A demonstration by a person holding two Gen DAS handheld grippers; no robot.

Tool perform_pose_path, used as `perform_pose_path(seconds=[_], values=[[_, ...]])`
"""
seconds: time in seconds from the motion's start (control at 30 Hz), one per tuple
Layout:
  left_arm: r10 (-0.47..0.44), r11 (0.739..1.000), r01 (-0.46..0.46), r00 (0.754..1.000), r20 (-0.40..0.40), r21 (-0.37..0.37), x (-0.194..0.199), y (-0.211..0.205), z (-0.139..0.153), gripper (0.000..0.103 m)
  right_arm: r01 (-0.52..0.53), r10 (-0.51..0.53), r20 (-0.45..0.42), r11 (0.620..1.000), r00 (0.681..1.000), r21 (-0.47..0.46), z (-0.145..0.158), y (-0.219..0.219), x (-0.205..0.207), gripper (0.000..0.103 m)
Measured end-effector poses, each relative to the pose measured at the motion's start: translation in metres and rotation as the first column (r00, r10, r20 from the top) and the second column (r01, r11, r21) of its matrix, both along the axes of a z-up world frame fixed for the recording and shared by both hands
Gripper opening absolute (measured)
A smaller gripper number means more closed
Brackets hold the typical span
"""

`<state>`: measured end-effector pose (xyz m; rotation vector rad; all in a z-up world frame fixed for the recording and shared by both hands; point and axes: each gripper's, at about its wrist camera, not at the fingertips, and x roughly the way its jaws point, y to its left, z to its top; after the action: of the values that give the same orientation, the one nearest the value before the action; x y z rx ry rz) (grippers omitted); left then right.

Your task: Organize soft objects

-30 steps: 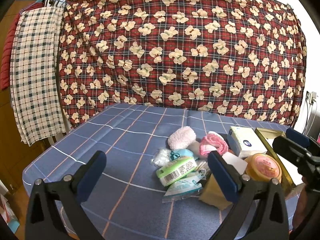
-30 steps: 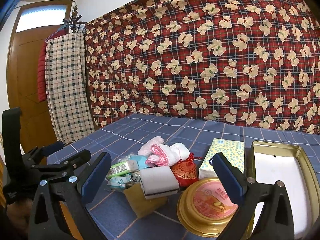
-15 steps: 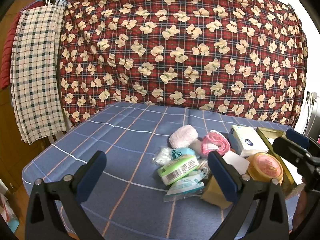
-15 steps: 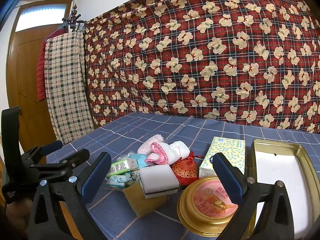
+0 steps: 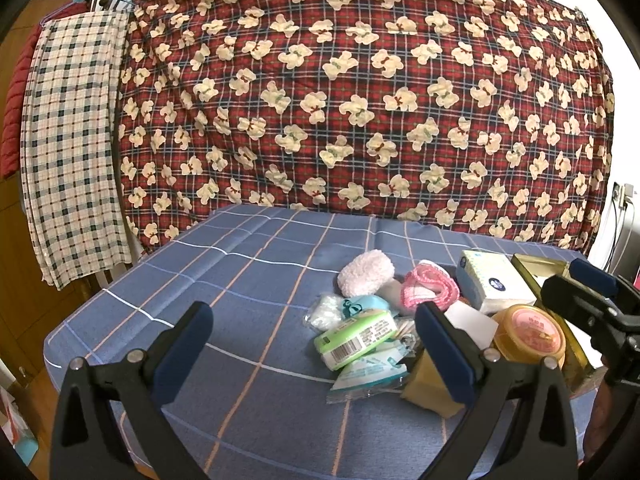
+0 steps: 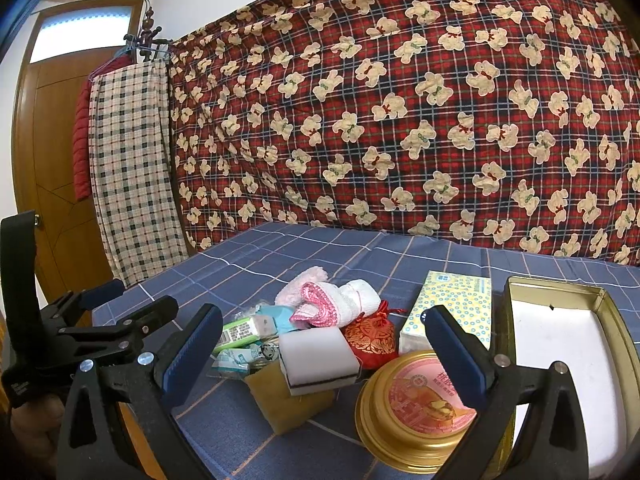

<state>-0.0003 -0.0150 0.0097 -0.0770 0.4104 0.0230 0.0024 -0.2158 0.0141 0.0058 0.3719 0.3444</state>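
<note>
- While both grippers, left [image 5: 312,332] and right [image 6: 324,336], hover spread wide and empty, nothing's picked yet.
- Soft pile on the blue checked cloth [image 5: 248,280]; fluffy pink puff [image 5: 366,278] sits beside the open gold rectangular tin [image 6: 560,344] — next, a gentle pinch.

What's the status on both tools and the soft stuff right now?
Left tool open, empty. Right tool open, empty. Fluffy pink cloth roll untouched in the pile; open gold rectangular tin empty. Round gold tin sits under right tool.
</note>
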Motion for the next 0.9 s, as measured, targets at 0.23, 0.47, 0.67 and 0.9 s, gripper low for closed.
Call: perform_pose_path(seconds=[0.23,0.47,0.67,0.9], values=[[0.003,1.000,-0.003,1.000,-0.006,-0.002,0.000,0.000,-0.002,0.103,-0.001,0.001,-0.006,1.000,1.000,-0.007,-0.006,0.001,0.001,0.102],[0.001,1.000,-0.001,1.000,-0.016,-0.002,0.001,0.000,-0.009,0.103,-0.001,0.001,-0.022,1.000,1.000,-0.019,-0.008,0.006,0.006,0.102],[-0.003,1.000,0.002,1.000,-0.028,-0.008,0.007,0.010,-0.020,0.103,0.002,-0.003,-0.035,0.999,0.999,-0.033,-0.010,0.008,0.009,0.102],[0.006,1.000,-0.005,0.998,-0.059,0.003,0.020,0.016,-0.037,0.103,-0.008,0.003,-0.065,0.998,0.998,-0.063,-0.015,0.013,0.023,0.102]])
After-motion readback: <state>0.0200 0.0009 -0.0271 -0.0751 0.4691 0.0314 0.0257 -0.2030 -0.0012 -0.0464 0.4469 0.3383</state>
